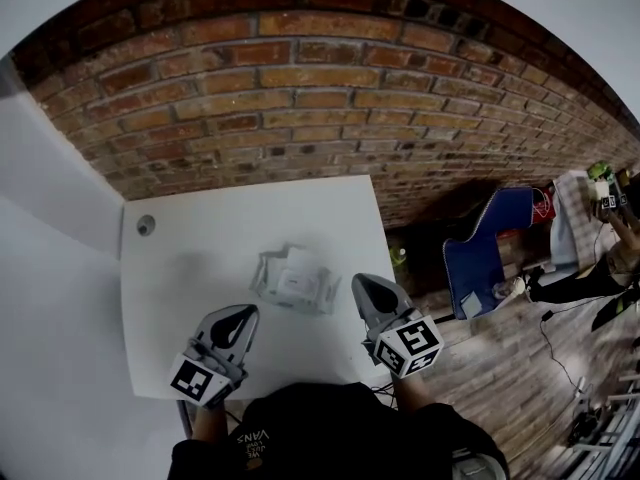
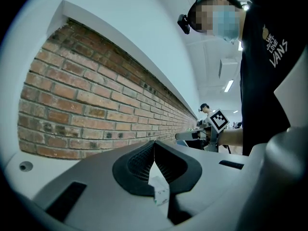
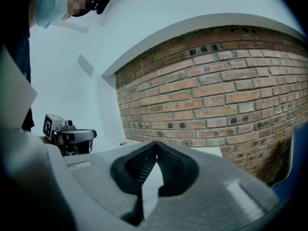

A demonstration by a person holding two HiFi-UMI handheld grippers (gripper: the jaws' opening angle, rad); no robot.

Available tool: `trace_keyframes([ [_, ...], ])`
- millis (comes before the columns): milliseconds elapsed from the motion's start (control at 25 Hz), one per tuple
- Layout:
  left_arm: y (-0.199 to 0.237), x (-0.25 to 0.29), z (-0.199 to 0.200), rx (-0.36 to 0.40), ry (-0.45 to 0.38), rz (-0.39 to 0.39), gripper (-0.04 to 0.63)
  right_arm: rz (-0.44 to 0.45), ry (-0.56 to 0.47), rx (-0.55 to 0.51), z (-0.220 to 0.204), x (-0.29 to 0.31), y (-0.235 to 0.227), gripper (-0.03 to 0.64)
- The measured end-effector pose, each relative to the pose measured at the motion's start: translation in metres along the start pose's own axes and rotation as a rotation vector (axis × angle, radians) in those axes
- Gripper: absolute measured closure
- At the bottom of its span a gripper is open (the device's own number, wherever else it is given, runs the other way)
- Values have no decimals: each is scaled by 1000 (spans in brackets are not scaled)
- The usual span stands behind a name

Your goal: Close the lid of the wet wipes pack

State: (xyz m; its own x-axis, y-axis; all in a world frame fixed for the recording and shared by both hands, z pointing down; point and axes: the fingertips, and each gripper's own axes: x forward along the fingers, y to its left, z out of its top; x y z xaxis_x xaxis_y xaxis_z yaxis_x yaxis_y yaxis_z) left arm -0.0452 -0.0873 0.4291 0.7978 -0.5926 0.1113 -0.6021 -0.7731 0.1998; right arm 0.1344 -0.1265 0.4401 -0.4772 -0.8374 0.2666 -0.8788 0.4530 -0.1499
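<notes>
Two grippers, both mine, both empty. In the left gripper view the left gripper (image 2: 154,143) has its jaws closed, ribbed pads meeting at the tips w/ nothing between. A scrap of white printed stuff shows thru the gap lower down; can't tell what it is. Same story for the right gripper (image 3: 155,144) in its own view: tips together, nothing held.

The wet wipes pack (image 1: 293,280) is a pale, crinkly, whitish soft pack lying flat, w/ a brighter white rectangular patch approx. at its middle. From the head view I can't tell if that lid is up or down.

It lies about mid-desk (image 1: 200,258), a bit nearer the right edge. It's between my two grippers and slightly beyond them, toward the far edge. My right gripper's tips sit just beside its right end, my left gripper's tips near its near-left corner; neither touches it.
</notes>
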Motion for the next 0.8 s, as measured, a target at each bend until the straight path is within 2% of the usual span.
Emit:
trace_keyframes([
  [560,32,38,-21,-22,26,66,595,37,74,15,-24,34,-26,618],
  [800,39,54,-34,-39,57,59,595,60,105,-6,-31,54,-31,618],
])
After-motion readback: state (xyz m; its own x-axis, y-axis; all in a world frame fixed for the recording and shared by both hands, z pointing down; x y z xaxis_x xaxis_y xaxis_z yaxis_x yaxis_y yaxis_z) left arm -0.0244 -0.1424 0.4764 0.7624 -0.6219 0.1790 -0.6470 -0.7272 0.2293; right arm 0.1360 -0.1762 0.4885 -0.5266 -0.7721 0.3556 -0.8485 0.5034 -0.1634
